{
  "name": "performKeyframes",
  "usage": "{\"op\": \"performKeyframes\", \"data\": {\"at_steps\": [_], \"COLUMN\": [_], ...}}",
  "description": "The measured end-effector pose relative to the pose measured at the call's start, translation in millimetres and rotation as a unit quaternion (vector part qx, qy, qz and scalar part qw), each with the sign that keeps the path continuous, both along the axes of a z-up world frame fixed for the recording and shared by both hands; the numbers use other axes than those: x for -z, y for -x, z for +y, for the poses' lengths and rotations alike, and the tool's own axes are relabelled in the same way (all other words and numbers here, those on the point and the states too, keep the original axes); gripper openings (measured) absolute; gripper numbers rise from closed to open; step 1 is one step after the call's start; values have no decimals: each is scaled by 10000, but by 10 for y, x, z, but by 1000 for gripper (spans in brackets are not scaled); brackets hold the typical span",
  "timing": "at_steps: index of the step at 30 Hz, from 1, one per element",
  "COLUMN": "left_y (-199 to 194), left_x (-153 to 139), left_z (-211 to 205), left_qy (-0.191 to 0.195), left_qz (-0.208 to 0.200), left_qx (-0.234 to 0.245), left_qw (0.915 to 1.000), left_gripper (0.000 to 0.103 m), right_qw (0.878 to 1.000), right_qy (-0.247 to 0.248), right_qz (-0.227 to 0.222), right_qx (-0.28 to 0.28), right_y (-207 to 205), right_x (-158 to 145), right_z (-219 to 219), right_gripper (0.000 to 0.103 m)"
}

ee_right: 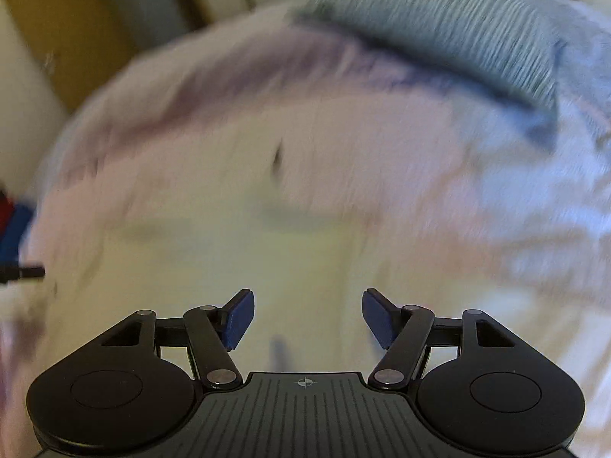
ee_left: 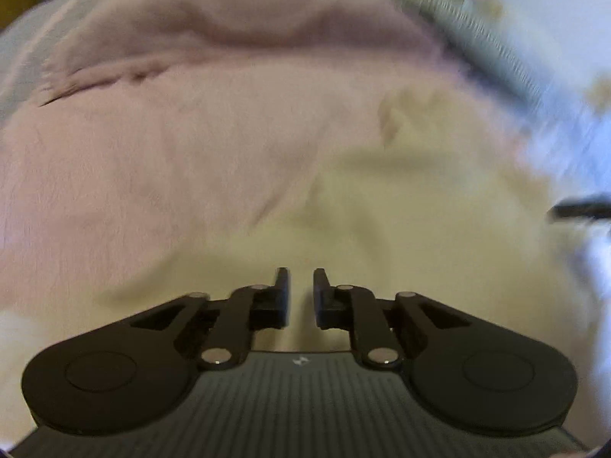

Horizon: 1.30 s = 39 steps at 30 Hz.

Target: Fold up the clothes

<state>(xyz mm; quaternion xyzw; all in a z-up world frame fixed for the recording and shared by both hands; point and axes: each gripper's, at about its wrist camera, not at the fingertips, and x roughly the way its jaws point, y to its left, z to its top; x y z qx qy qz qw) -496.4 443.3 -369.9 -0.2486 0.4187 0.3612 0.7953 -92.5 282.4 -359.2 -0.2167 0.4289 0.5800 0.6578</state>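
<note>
A large pink garment (ee_left: 191,133) lies spread across the bed, with folds along its far side. A pale cream garment (ee_left: 401,210) lies on its near right part, under my left gripper (ee_left: 301,278). The left gripper's black fingers stand a narrow gap apart with nothing between them. In the right wrist view the pink garment (ee_right: 324,145) and the cream garment (ee_right: 267,252) show blurred. My right gripper (ee_right: 308,305) hovers over the cream cloth, open wide, its blue pads (ee_right: 240,316) bare. A dark tip (ee_left: 576,209) at the right edge looks like the other gripper.
A grey-blue striped cloth (ee_right: 439,38) lies at the far right of the bed, beyond the pink garment. Pale blue bedding (ee_right: 553,198) spreads to the right. Yellow and white furniture (ee_right: 68,30) stands past the bed's far left edge. Both views are motion-blurred.
</note>
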Motion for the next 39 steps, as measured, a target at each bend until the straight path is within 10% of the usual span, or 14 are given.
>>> {"op": "performKeyframes", "data": {"at_steps": [6, 18, 23, 33, 34, 36, 39], "left_y": [859, 965, 1027, 1073, 1060, 1053, 1057], "left_x": [116, -273, -224, -325, -349, -392, -415], "left_z": [-224, -1416, -2046, -2943, -3013, -3175, -3292], "left_qy": [-202, 1382, 1924, 1540, 1469, 1358, 1282], "left_qz": [563, -650, -691, -878, -867, -881, -957], "left_qx": [-2106, -1286, -1222, -2021, -2074, -2187, -2307], "left_qw": [9757, 9799, 9712, 9632, 9633, 9623, 9598], "left_gripper": [7, 17, 20, 22, 23, 25, 25], "right_qw": [9922, 9601, 9591, 9852, 9887, 9934, 9969], "right_qy": [491, 399, 662, 736, 751, 770, 594], "right_qz": [-525, 878, 1145, 1138, 982, 737, 526], "right_qx": [1014, 2625, 2504, 1047, 845, 430, -14], "right_y": [54, 451, 522, 862, 921, 1028, 1129], "right_x": [79, -481, -521, -281, -255, -187, -175], "right_z": [-591, -2079, -2607, -3089, -3082, -3039, -3024], "right_gripper": [67, 67, 67, 66, 63, 25, 5]}}
